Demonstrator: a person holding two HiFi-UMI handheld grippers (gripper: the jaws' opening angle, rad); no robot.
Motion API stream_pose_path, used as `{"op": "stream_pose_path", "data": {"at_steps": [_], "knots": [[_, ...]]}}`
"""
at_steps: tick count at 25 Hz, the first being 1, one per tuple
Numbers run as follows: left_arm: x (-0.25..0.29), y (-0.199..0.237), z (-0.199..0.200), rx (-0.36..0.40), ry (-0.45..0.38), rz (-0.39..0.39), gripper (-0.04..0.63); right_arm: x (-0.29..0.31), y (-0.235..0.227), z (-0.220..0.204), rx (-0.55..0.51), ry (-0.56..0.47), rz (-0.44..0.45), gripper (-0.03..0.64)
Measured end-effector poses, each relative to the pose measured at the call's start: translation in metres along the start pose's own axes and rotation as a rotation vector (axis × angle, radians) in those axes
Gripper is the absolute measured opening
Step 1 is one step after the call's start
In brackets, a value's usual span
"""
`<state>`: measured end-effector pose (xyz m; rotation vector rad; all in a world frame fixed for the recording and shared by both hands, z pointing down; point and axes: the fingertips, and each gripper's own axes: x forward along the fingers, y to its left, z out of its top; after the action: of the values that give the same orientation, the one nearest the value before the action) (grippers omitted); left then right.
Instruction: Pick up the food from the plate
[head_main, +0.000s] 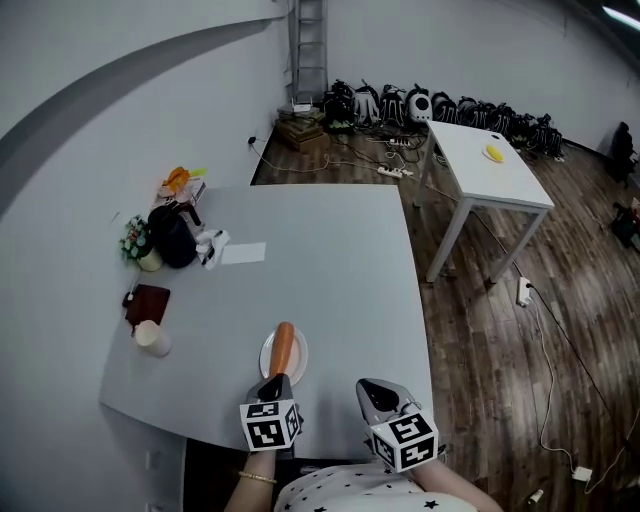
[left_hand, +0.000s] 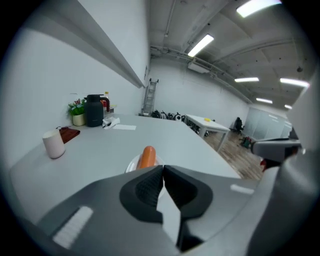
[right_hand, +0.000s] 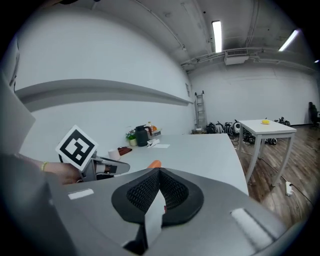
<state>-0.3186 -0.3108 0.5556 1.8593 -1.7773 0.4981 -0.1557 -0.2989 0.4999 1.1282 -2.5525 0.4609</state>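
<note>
An orange-brown sausage (head_main: 283, 348) lies on a small white plate (head_main: 298, 367) near the front edge of the grey table (head_main: 330, 260). My left gripper (head_main: 275, 385) is shut and empty, its tips just short of the plate's near rim. In the left gripper view the sausage (left_hand: 147, 156) shows right beyond the closed jaws of my left gripper (left_hand: 163, 172). My right gripper (head_main: 372, 392) hangs over the table's front edge to the right of the plate, shut with nothing in it. In the right gripper view the sausage's tip (right_hand: 155, 163) peeks over my right gripper (right_hand: 159, 172).
A white cup (head_main: 153, 339) and a brown wallet (head_main: 147, 303) sit at the table's left. A black jug (head_main: 172, 236), a small plant (head_main: 135, 240) and a paper sheet (head_main: 243, 253) stand farther back. A white side table (head_main: 490, 165) stands on the wooden floor to the right.
</note>
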Motion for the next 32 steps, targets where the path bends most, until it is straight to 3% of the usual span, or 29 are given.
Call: {"op": "stream_pose_path", "data": {"at_steps": [1, 3, 7, 15, 26, 29, 32], "knots": [[0.014, 0.007, -0.002, 0.027, 0.041, -0.012, 0.025, 0.004, -0.002, -0.003, 0.009, 0.009, -0.015, -0.002], [0.043, 0.020, -0.006, 0.083, 0.127, -0.042, 0.143, 0.009, -0.006, -0.008, 0.030, 0.028, -0.044, -0.001], [0.092, 0.043, -0.015, 0.155, 0.283, -0.057, 0.223, 0.013, -0.010, -0.020, 0.071, 0.071, -0.094, -0.002], [0.143, 0.044, -0.030, 0.182, 0.476, -0.082, 0.233, 0.022, -0.016, -0.034, 0.096, 0.119, -0.133, -0.002], [0.144, 0.047, -0.025, 0.145, 0.439, -0.074, 0.215, 0.033, -0.005, -0.031, 0.059, 0.118, -0.110, -0.002], [0.132, 0.042, -0.018, 0.118, 0.376, -0.108, 0.213, 0.033, -0.004, -0.030, 0.052, 0.110, -0.111, -0.002], [0.107, 0.029, -0.001, 0.060, 0.260, -0.162, 0.213, 0.033, -0.004, -0.027, 0.061, 0.095, -0.114, -0.002]]}}
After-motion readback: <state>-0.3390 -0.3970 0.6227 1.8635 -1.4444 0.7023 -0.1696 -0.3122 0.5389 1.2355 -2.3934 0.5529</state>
